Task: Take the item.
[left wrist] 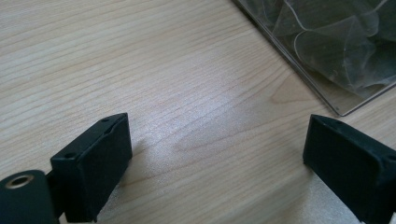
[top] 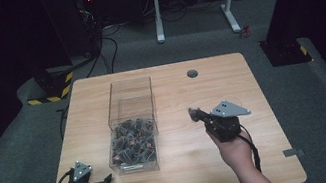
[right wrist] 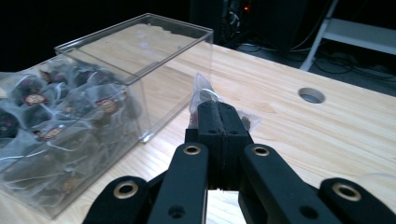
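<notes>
A clear tea packet (right wrist: 201, 95) is pinched in the right gripper (right wrist: 219, 112), held right of the clear box (top: 133, 127); the left gripper (left wrist: 217, 154) is left gaping near the table's (top: 245, 168) front edge.

A small clear sachet (right wrist: 201, 95) with dark contents is pinched between the closed jaws of the right gripper (right wrist: 219, 122), held above the table, just right of a clear box (top: 133, 127) half filled with similar sachets.
</notes>
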A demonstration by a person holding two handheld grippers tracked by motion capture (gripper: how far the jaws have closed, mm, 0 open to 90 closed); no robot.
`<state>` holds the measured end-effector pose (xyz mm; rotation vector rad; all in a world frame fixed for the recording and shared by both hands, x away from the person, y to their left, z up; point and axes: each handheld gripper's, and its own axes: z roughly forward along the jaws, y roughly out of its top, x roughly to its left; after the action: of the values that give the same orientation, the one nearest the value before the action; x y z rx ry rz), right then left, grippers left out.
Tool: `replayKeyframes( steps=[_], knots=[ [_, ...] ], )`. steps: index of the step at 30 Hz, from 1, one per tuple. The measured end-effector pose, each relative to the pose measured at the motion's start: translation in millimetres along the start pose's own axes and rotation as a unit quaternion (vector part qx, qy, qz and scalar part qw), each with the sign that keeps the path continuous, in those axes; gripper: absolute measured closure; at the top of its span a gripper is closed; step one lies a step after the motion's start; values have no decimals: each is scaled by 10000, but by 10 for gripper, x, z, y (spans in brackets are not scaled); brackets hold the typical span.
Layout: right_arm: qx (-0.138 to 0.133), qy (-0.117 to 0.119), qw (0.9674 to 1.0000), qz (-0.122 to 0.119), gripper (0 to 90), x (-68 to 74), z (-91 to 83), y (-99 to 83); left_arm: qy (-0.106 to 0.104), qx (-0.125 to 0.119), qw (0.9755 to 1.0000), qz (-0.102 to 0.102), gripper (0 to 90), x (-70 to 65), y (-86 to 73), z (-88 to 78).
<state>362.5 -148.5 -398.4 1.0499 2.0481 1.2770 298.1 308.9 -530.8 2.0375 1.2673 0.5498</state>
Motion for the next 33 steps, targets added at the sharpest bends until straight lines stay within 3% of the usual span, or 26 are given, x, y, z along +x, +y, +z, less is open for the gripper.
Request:
replayKeyframes(
  steps=[14, 33],
  knots=[
    [18, -399, 9991, 110, 900, -315, -91, 23, 0, -1, 10000, 0, 85, 0, 0, -1],
    [129, -837, 9961, 239, 900, -628, -129, -21, 3, -10, 10000, -6, 90, -3, -3, -4]
  ],
)
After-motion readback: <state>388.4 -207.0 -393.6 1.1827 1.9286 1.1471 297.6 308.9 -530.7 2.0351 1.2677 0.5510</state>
